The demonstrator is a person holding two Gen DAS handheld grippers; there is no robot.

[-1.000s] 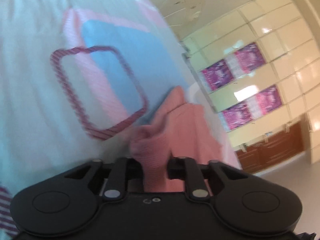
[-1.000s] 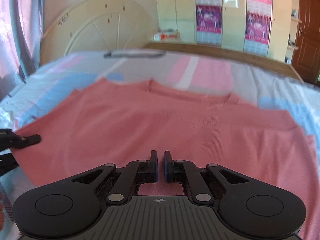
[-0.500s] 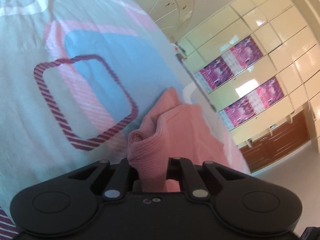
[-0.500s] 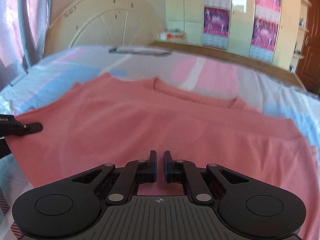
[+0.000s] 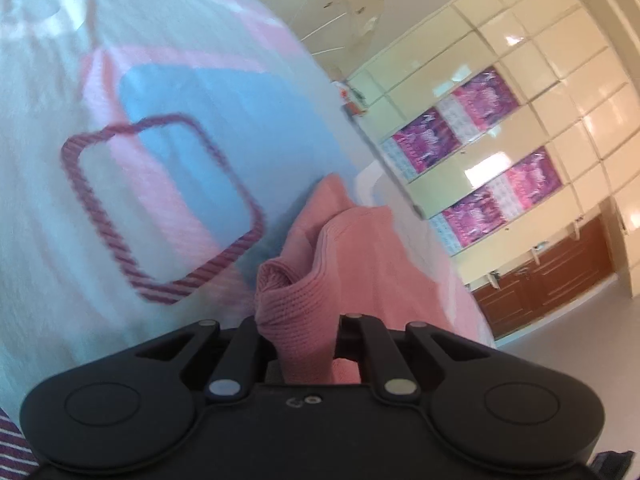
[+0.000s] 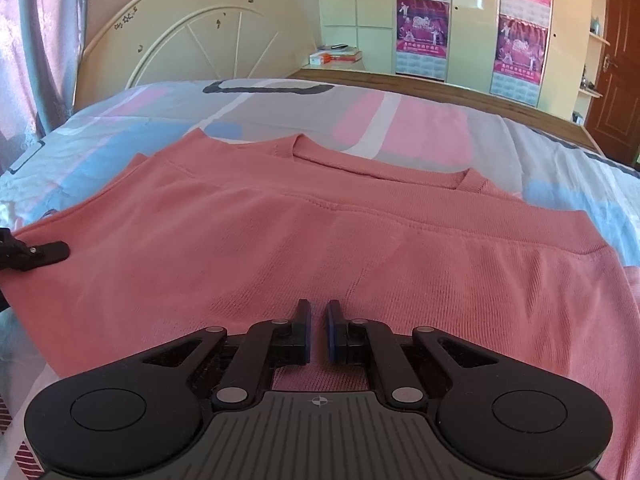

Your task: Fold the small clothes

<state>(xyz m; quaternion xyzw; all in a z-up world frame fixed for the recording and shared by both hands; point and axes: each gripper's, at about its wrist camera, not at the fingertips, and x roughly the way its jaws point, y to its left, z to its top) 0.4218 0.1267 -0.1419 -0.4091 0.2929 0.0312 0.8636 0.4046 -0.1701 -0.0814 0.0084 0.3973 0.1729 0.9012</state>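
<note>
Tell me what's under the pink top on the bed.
The pink top lies on a patterned bedsheet with pink, blue and white blocks showing around it. Whatever lies directly beneath the fabric is covered.
</note>
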